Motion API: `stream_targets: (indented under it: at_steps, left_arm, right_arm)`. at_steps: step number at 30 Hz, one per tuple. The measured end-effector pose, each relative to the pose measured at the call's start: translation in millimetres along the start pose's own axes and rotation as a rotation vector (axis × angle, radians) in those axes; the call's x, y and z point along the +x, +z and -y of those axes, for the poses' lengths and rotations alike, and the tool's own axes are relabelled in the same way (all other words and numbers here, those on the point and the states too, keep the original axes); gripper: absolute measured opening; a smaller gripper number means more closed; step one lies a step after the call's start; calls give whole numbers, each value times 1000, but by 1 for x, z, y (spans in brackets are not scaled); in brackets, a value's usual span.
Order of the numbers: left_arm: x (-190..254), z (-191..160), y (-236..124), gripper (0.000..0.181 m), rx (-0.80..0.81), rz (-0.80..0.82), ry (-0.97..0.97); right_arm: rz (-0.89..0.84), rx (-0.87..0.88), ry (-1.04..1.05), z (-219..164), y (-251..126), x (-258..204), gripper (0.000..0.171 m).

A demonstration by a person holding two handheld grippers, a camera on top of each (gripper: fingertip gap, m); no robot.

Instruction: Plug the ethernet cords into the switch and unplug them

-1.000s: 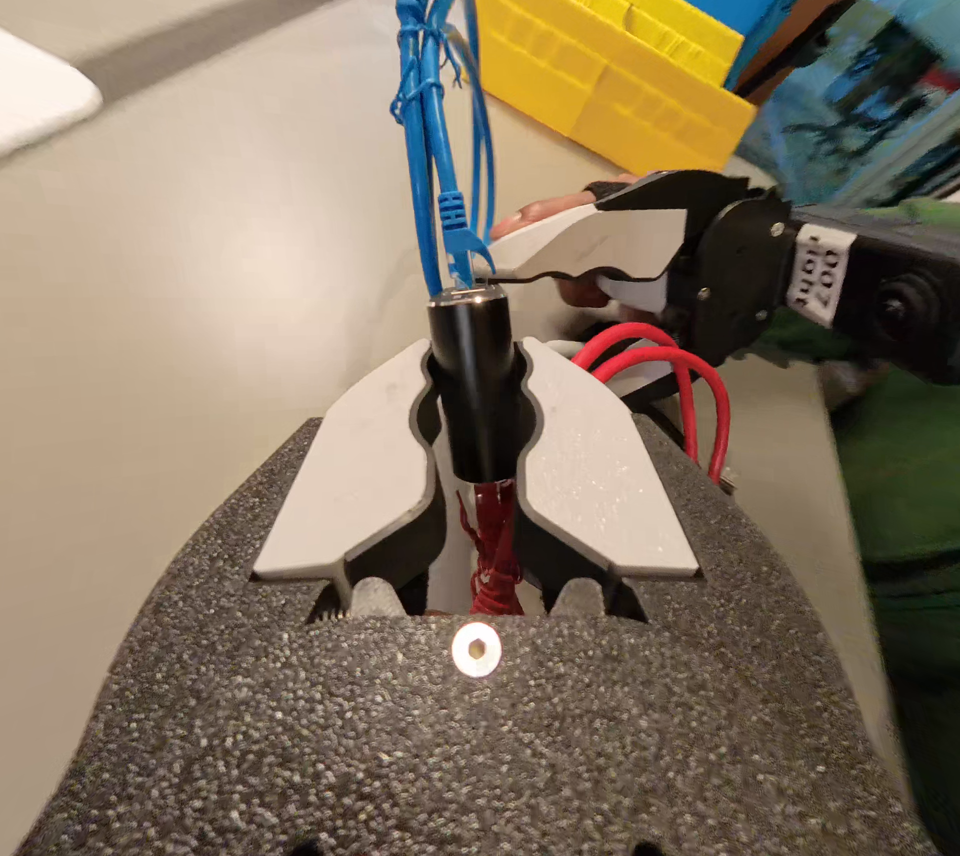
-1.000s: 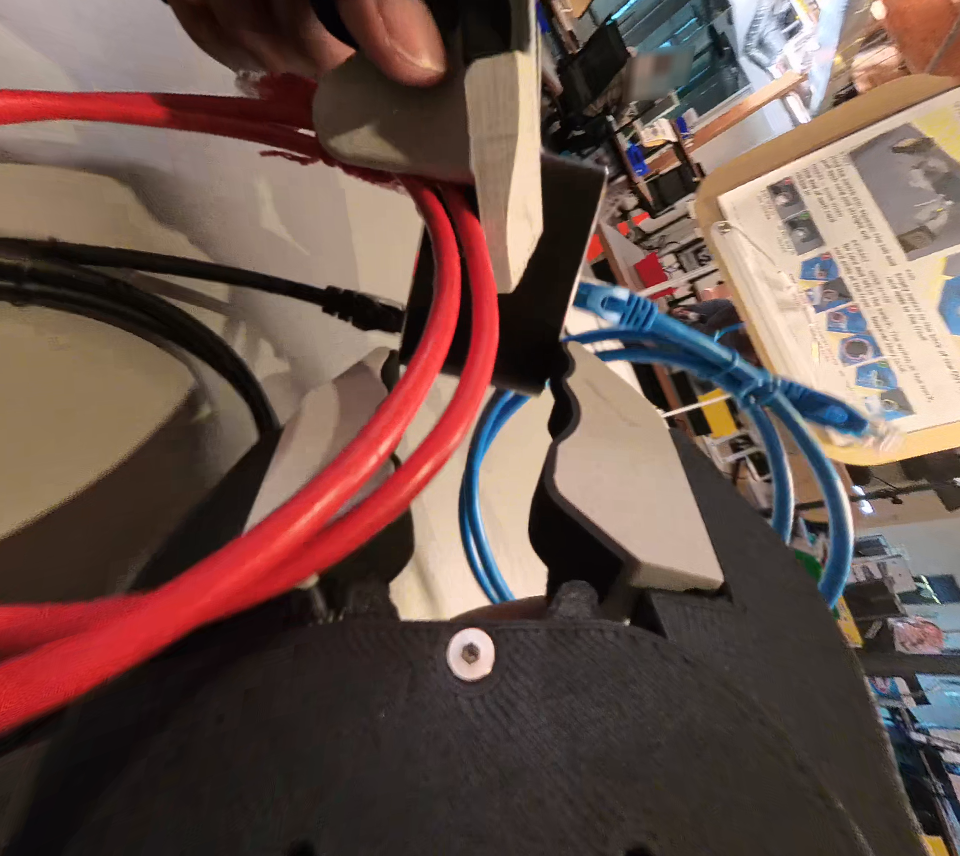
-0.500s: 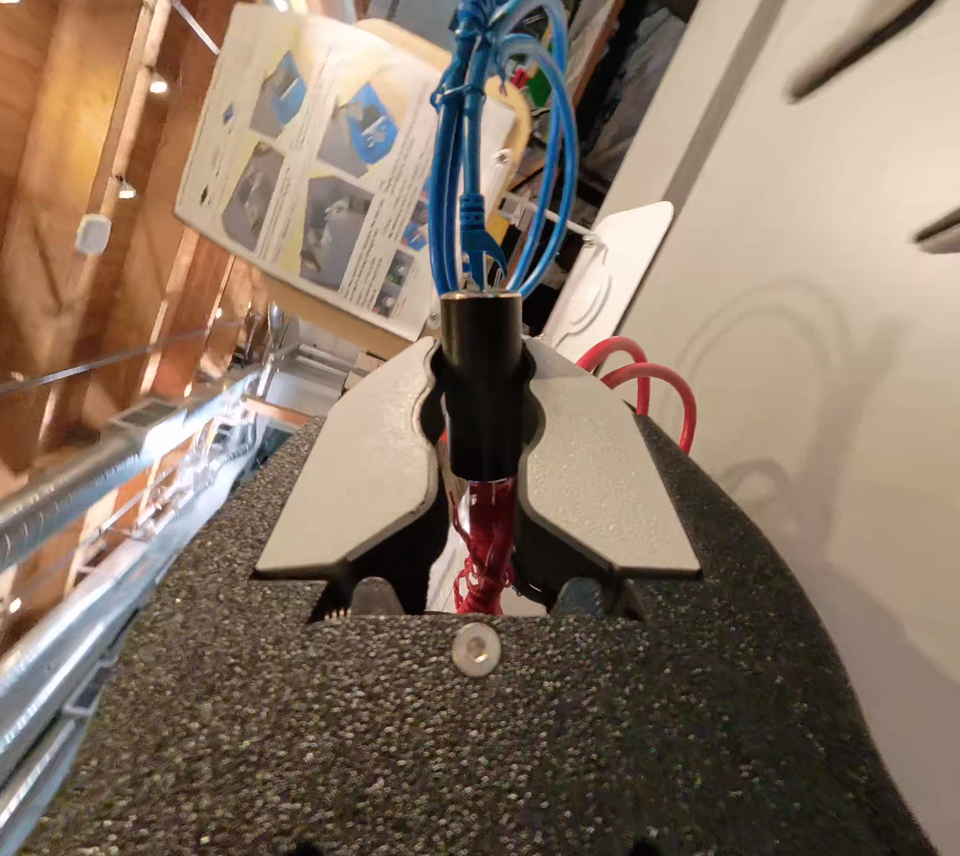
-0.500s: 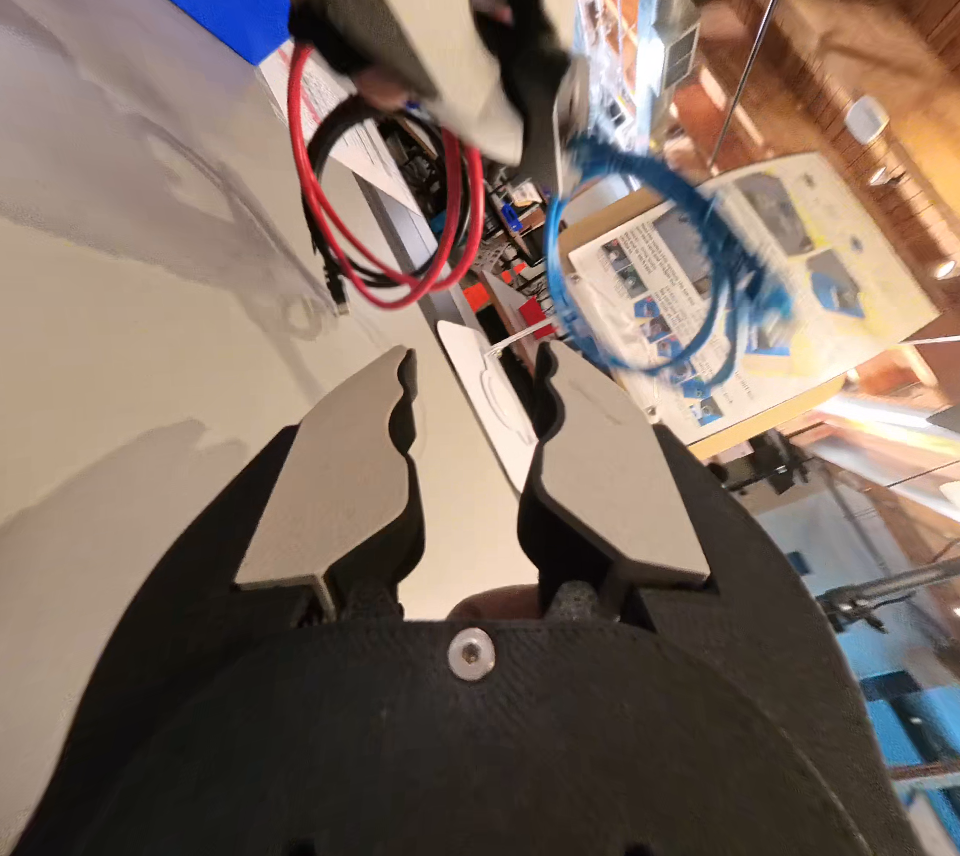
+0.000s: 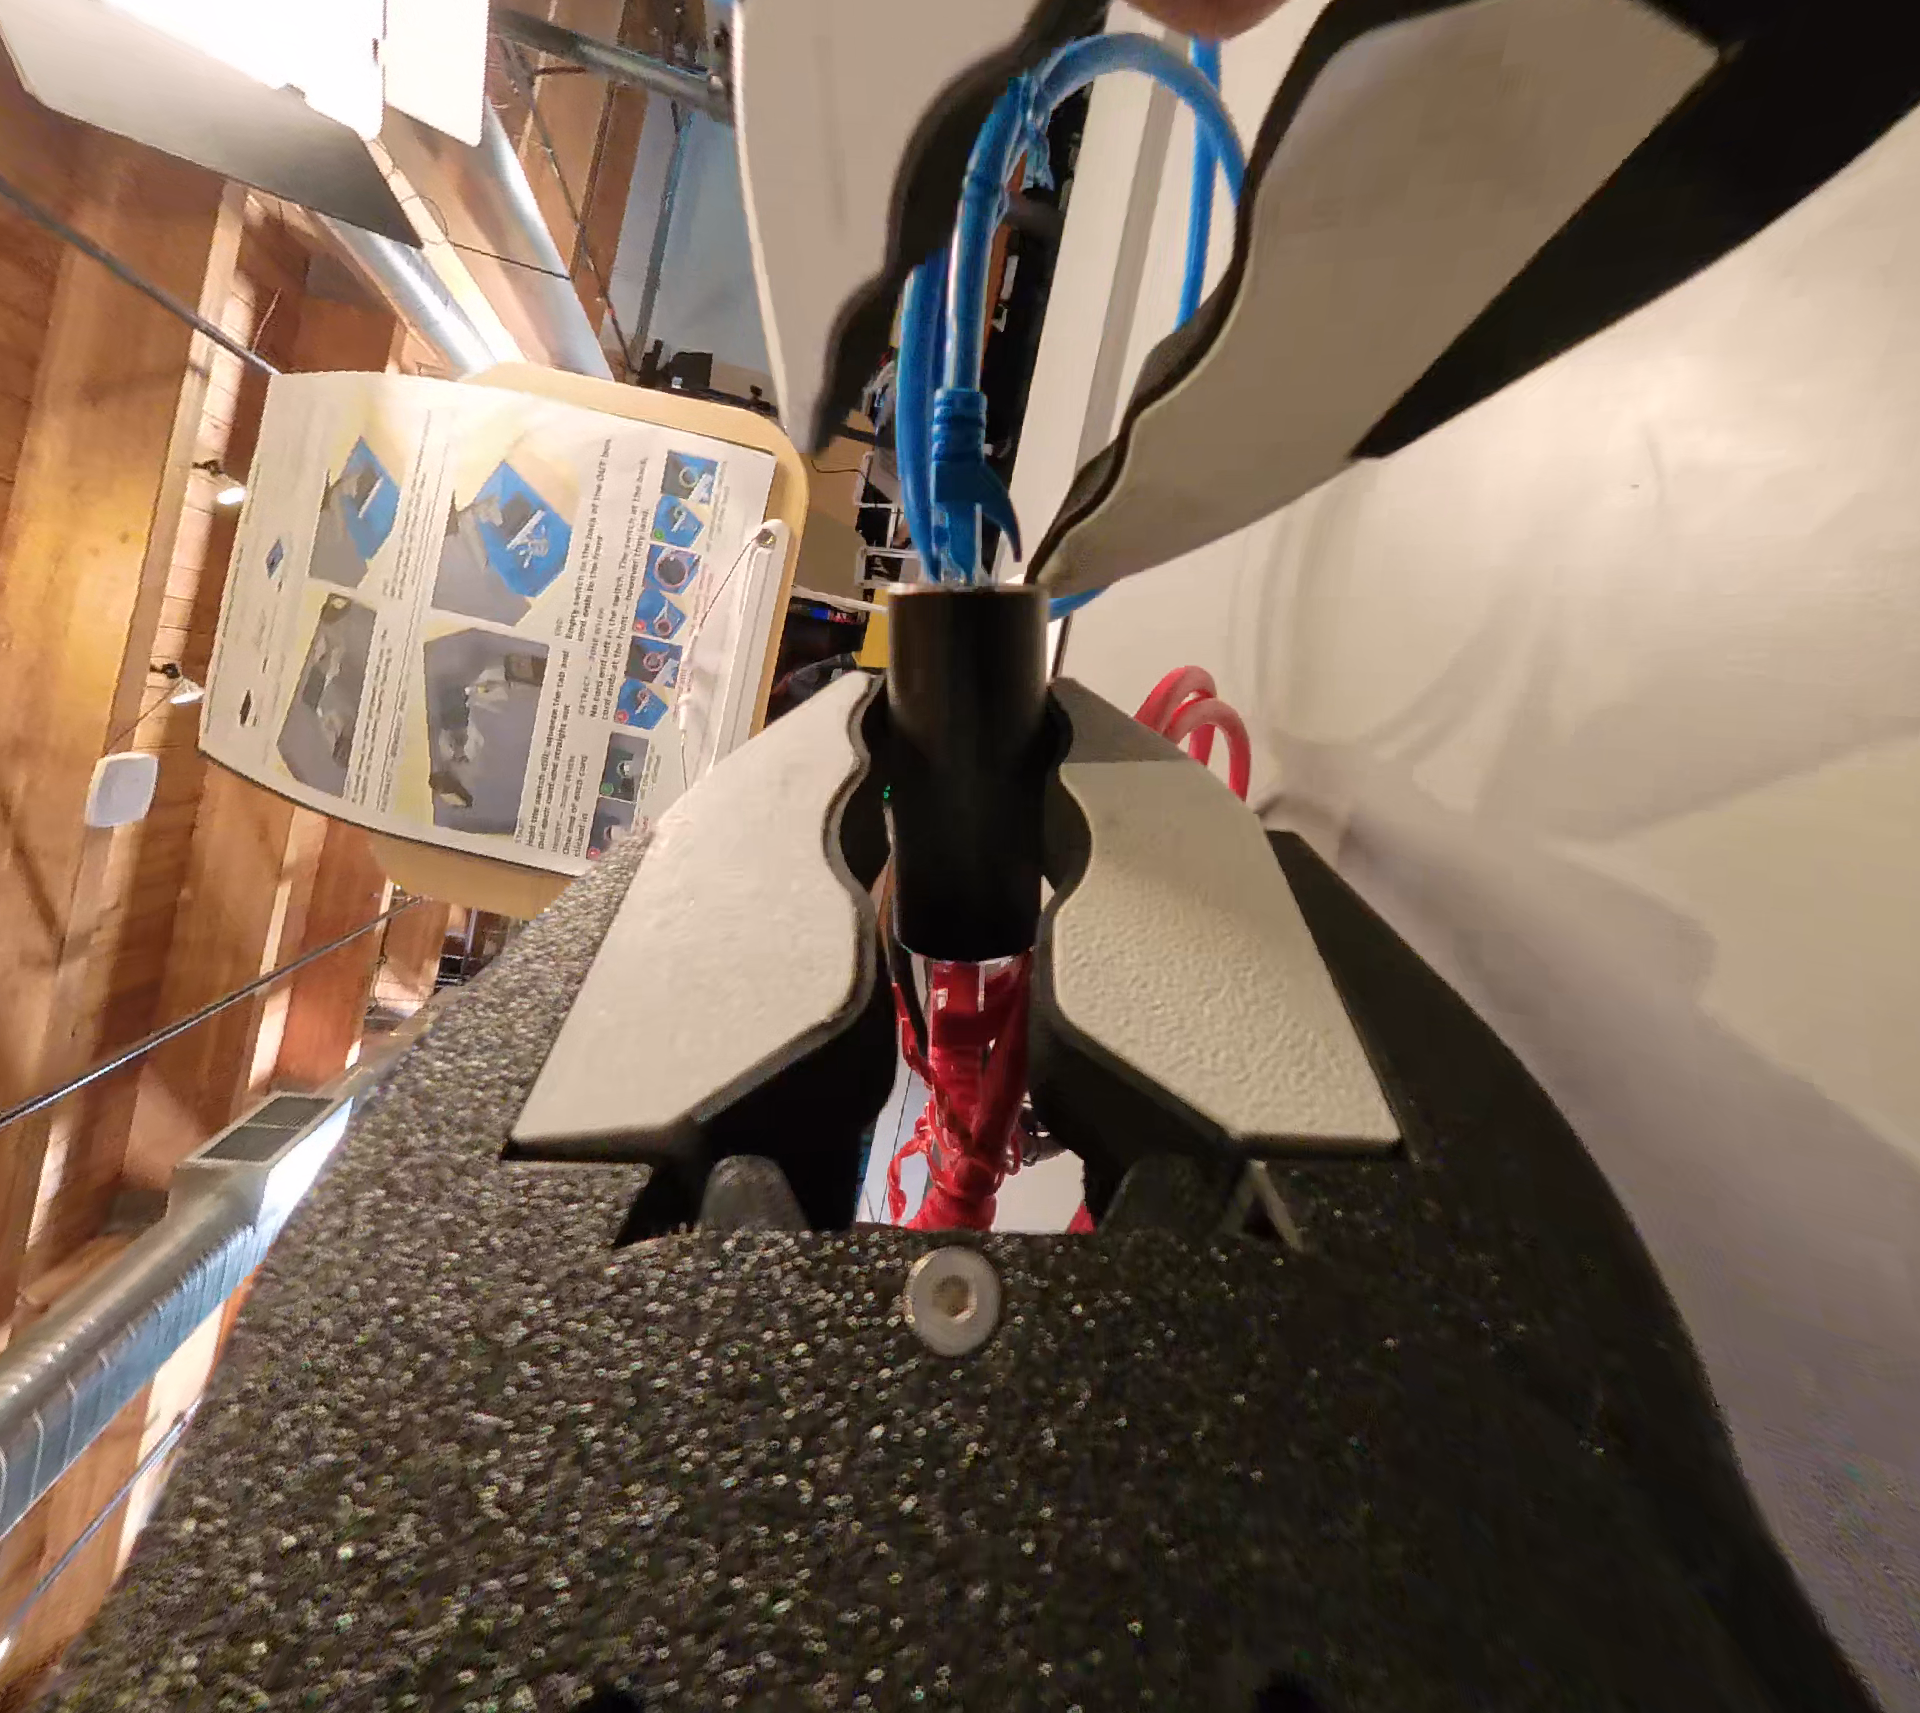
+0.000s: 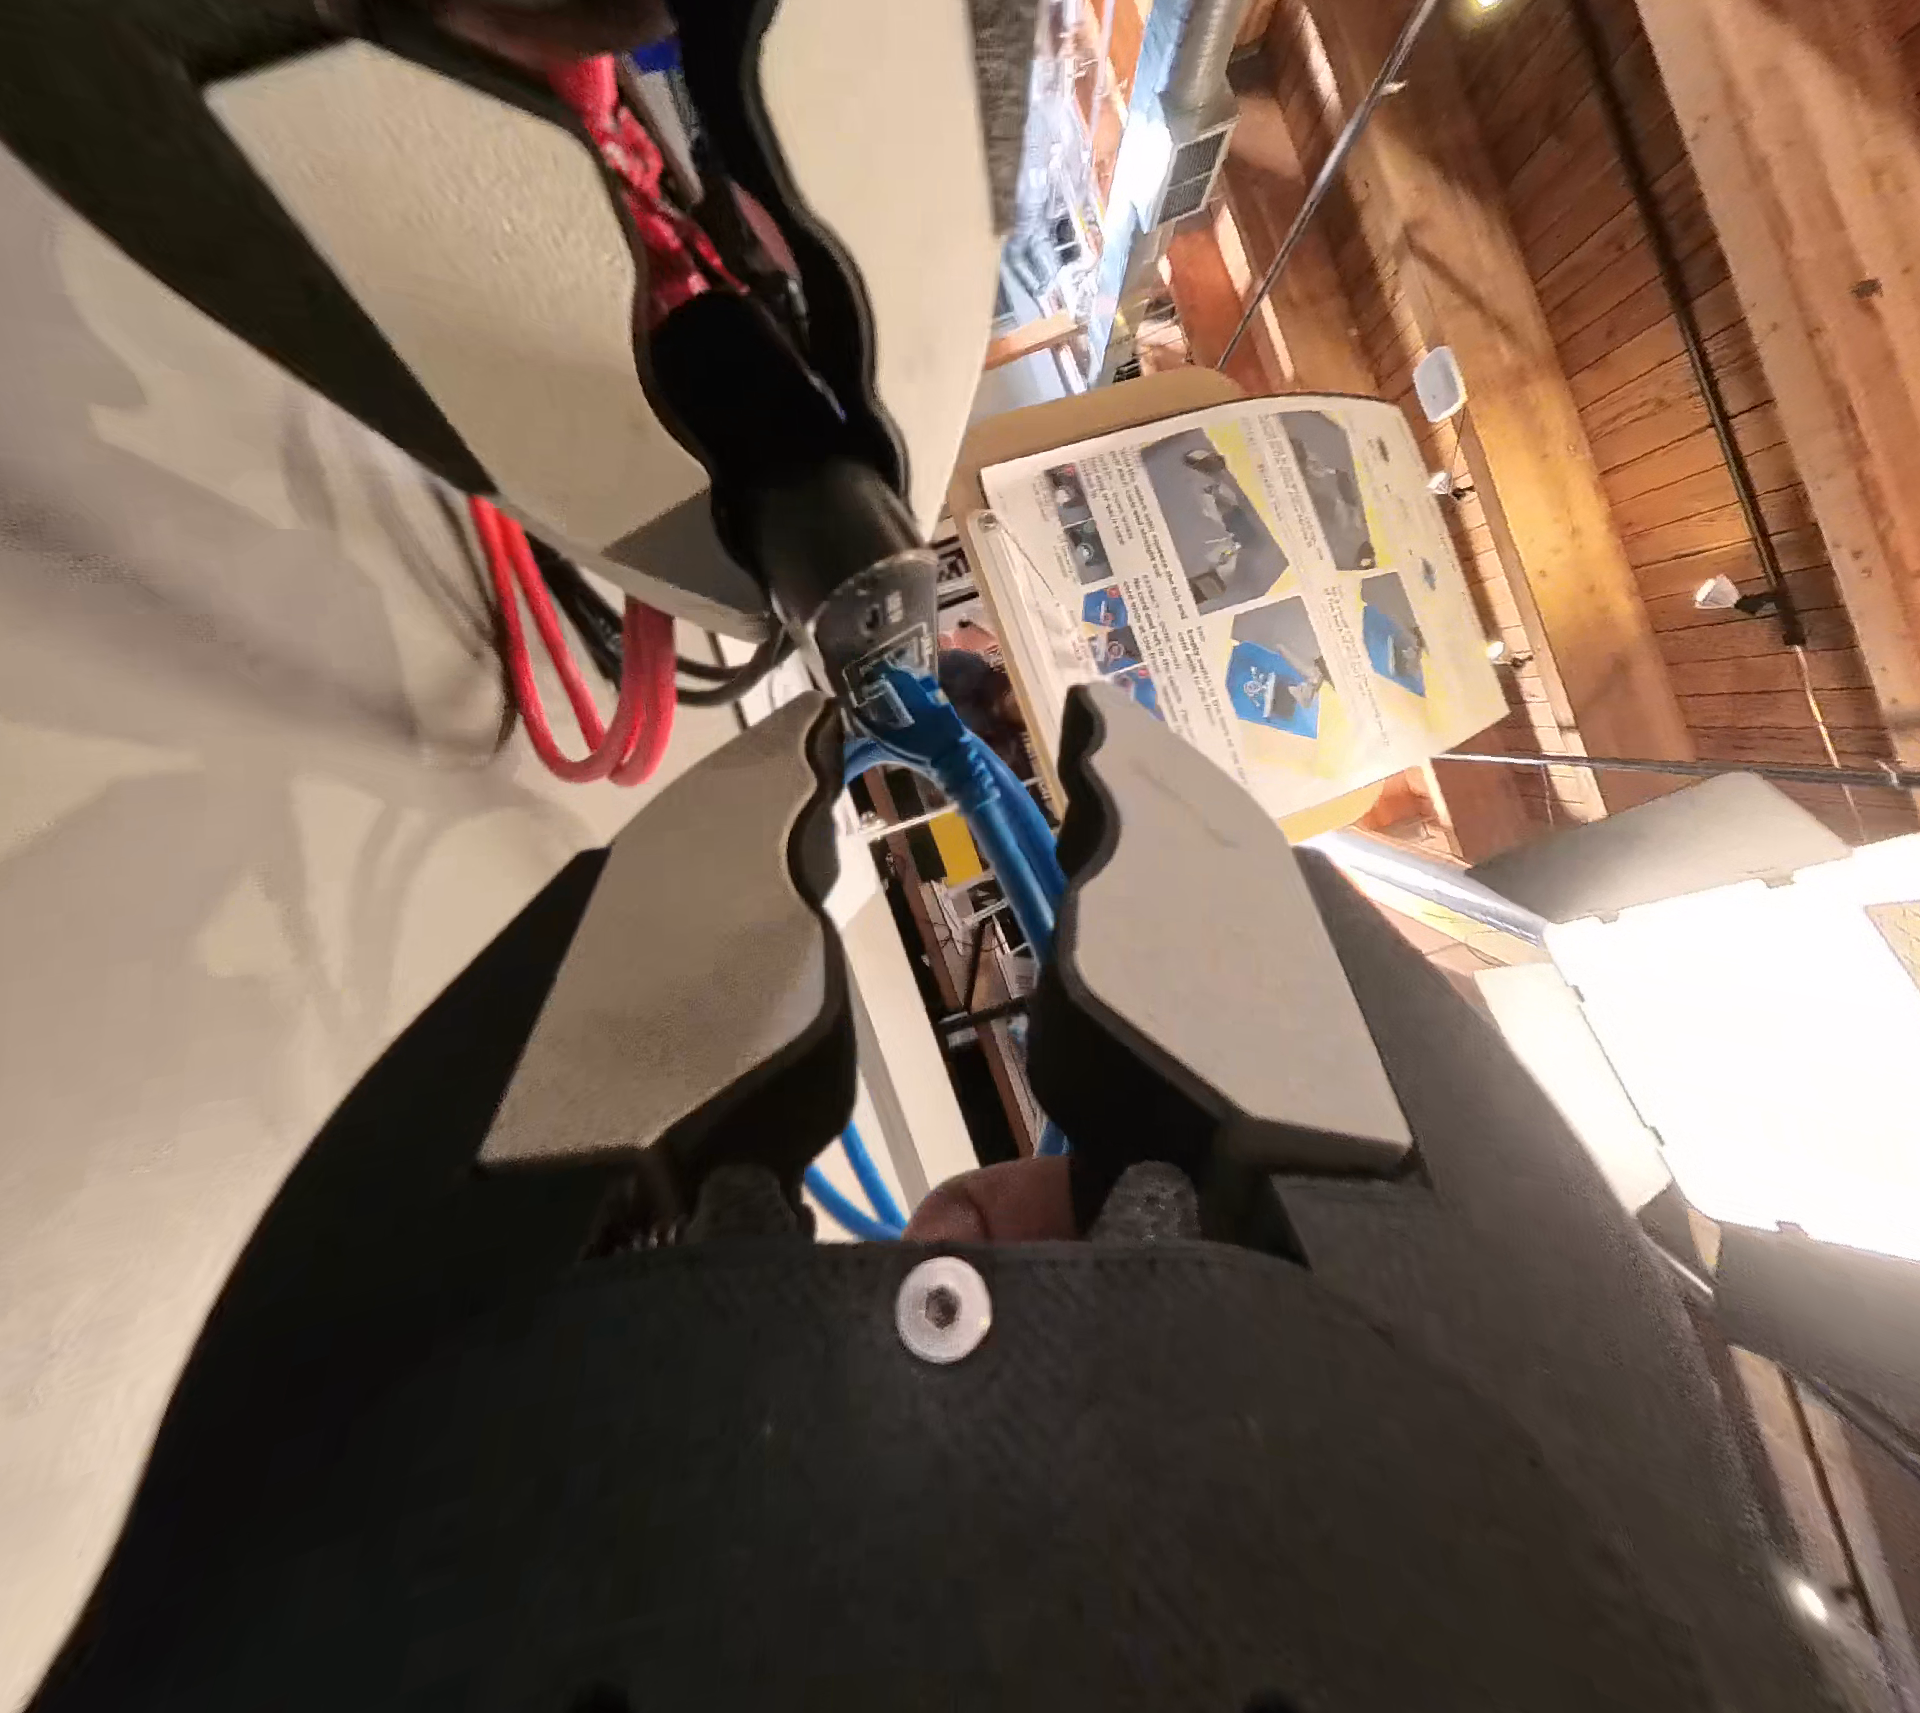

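Switch (image 5: 964,770), frame centre, pinched in left gripper (image 5: 961,816); blue cord (image 6: 914,728) and red cord (image 5: 971,1061) plugged in. Right gripper (image 6: 940,790), jaws spread, straddles blue plug: unplugging apparently remains.

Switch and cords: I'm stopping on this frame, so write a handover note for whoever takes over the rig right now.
Left claw: shut on the black switch, held up off the table.
Right claw: open, its fingers either side of the blue cord, not gripping.
Blue cord: plugged into the switch's front end.
Red cord: at the switch's rear end, between the left claw's fingers; seating unclear.
Left: probably close on the blue plug and pull it out, then the red.
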State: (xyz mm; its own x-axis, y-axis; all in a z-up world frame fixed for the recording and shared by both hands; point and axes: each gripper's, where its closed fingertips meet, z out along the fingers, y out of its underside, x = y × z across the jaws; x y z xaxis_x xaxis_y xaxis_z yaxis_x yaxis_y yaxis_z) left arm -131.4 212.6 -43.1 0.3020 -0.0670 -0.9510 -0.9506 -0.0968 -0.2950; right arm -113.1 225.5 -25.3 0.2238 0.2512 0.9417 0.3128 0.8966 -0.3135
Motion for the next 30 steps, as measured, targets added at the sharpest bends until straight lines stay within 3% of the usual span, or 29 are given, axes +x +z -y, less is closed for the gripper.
stream_targets:
  at_steps: [6, 11, 17, 22, 30]
  left_arm:
    - [8, -1, 1, 26, 12, -29, 21]
    - [12, -4, 4, 26, 7, -8, 47]
    - [9, -13, 11, 49, -63, 37, 43]
    - [21, -20, 15, 34, -66, 5, 45]
    - [22, -20, 14, 29, -65, -62, -56]
  right_arm:
    - [86, -22, -22, -6, 2, -16, 22]
    - [127, -37, 2, -9, 2, -21, 20]
    - [166, -50, 43, -12, 2, -25, 18]
    - [188, -45, 56, -10, 1, -29, 18]
    - [185, -16, 36, -9, -1, -29, 20]
